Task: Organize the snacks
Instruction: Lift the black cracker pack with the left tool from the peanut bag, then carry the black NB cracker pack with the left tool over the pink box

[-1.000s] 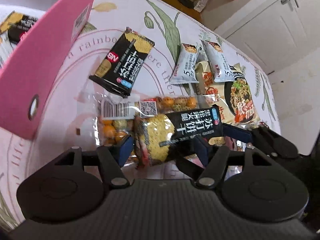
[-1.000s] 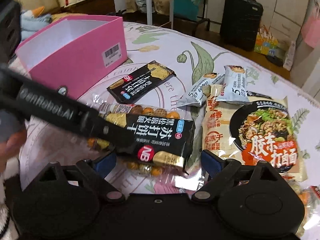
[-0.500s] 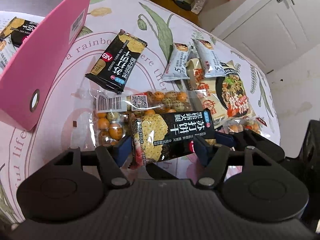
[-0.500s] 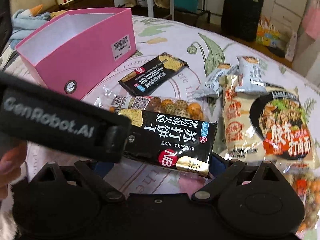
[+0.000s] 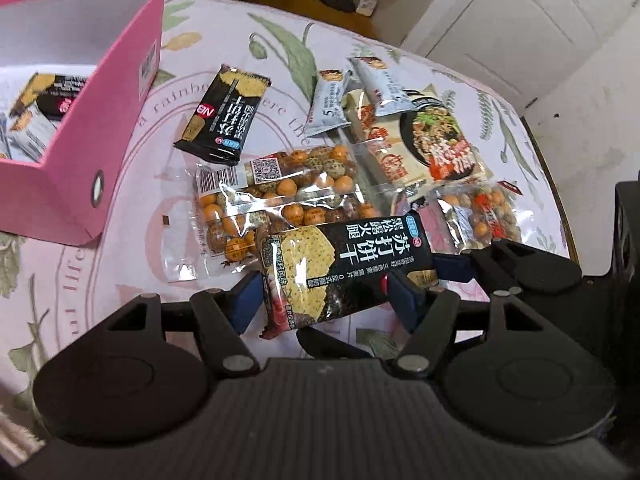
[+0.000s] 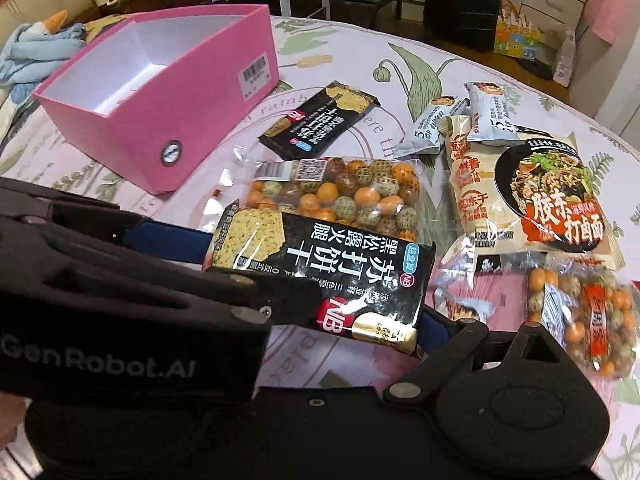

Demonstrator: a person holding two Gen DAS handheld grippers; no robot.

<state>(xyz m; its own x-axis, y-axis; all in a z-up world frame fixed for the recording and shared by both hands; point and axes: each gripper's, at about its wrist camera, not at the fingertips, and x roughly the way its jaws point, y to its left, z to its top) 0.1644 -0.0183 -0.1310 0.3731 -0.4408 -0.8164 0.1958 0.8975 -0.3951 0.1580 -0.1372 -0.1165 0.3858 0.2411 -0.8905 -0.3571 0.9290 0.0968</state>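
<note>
Left wrist view: the left gripper [image 5: 322,294] pinches a black cracker pack [image 5: 344,268] across its width, a blue pad [image 5: 244,298] against each long edge, the pack lifted clear of the floral tablecloth [image 5: 224,28]. Its far end reaches the right gripper [image 5: 448,268], whose blue pads close on that end, though how firmly they press is hard to tell from this angle. Right wrist view shows the same pack [image 6: 320,276] crossing in front of the right gripper [image 6: 316,312], with the left gripper's black body [image 6: 132,300] over the pack's left half and one blue right-hand pad [image 6: 434,330] against the pack's gold corner.

Below the lifted pack lies a clear bag of coated nuts [image 5: 276,196]. A second black cracker pack [image 5: 224,120] lies flat between that bag and the open pink box [image 5: 96,128], which already holds a cracker pack [image 5: 48,92] and other snacks. Two grey bars [image 5: 352,96] overlap a noodle packet [image 5: 432,140] further right, and a second nut bag [image 5: 480,212] sits near the table's edge.
</note>
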